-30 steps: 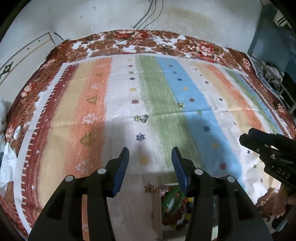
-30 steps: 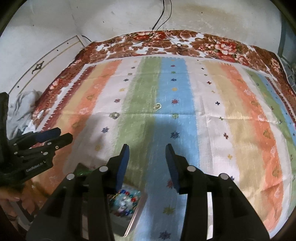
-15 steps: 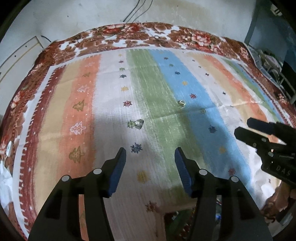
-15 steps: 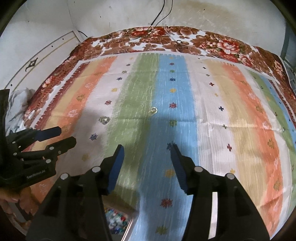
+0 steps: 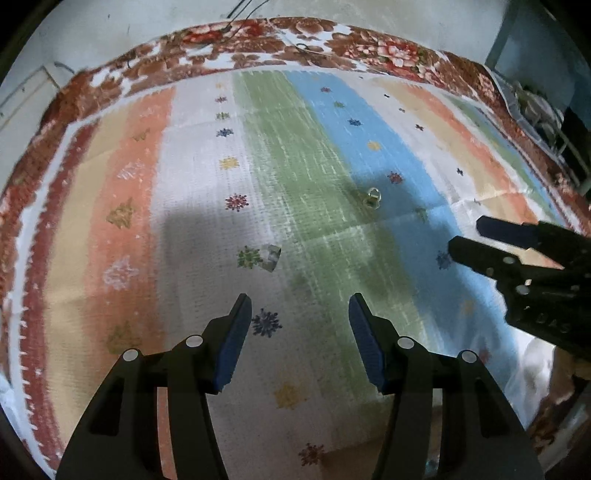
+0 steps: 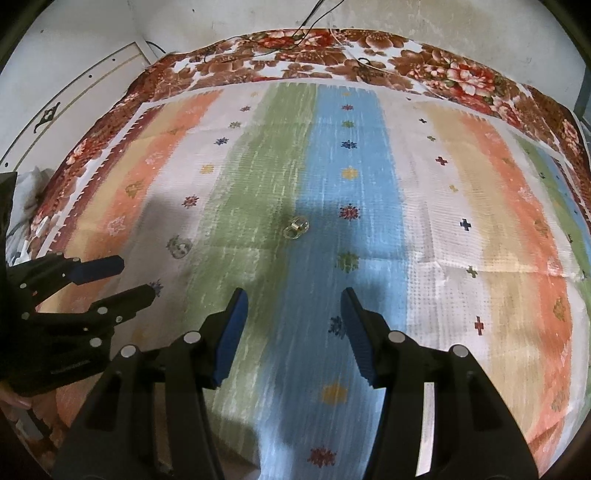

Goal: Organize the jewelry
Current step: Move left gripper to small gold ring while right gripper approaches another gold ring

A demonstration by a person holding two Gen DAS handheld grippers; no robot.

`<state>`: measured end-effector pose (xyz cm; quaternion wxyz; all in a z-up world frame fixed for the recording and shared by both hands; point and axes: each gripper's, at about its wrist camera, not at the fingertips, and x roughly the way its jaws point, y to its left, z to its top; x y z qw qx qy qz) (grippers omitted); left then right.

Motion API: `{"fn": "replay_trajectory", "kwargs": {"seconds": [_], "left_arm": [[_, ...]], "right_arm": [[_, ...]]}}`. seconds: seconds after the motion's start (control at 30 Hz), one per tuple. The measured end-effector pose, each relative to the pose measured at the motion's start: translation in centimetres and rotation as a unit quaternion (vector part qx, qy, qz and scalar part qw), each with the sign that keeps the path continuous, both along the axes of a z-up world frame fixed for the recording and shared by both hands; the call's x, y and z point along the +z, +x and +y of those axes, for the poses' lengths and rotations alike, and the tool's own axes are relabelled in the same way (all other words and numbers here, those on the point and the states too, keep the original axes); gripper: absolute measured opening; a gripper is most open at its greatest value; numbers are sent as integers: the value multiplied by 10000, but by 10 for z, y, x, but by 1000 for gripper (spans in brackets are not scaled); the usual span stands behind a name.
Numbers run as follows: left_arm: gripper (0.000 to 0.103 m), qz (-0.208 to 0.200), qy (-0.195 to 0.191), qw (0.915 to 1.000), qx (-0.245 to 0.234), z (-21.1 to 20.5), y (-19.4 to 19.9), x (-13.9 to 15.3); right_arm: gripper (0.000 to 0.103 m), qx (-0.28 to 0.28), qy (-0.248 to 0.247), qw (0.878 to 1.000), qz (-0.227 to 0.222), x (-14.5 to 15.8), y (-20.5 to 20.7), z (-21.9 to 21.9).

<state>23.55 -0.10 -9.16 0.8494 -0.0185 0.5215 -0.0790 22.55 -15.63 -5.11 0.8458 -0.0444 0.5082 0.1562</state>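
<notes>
Two small pieces of jewelry lie on the striped cloth (image 5: 295,155). A pale, heart-shaped piece (image 5: 271,256) rests on the white stripe, just ahead of my left gripper (image 5: 300,314), which is open and empty. A small gold ring-like piece (image 6: 296,226) lies where the green and blue stripes meet, ahead of my right gripper (image 6: 291,308), also open and empty. The gold piece (image 5: 371,196) shows in the left wrist view too, beyond the right gripper (image 5: 465,236) coming in from the right. The left gripper (image 6: 135,278) enters the right wrist view from the left.
A floral brown-and-red blanket (image 6: 369,48) borders the striped cloth (image 6: 351,147) below a white wall with hanging cables (image 6: 314,18). White fabric (image 6: 26,206) lies off the left edge. Clutter (image 5: 535,110) sits at the far right.
Both grippers have moved forward and lower over the cloth, and their jaws stand wider than a second ago. The box of colourful jewelry has slipped out of view beneath them. The two pieces look nearer.
</notes>
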Motion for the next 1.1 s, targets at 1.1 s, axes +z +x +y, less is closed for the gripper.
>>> {"fn": "replay_trajectory", "kwargs": {"seconds": [1.1], "left_arm": [[54,399,7,9992,-33,14,53,-49]], "right_arm": [[53,203,-355,9986,337,-58,74,29]]}}
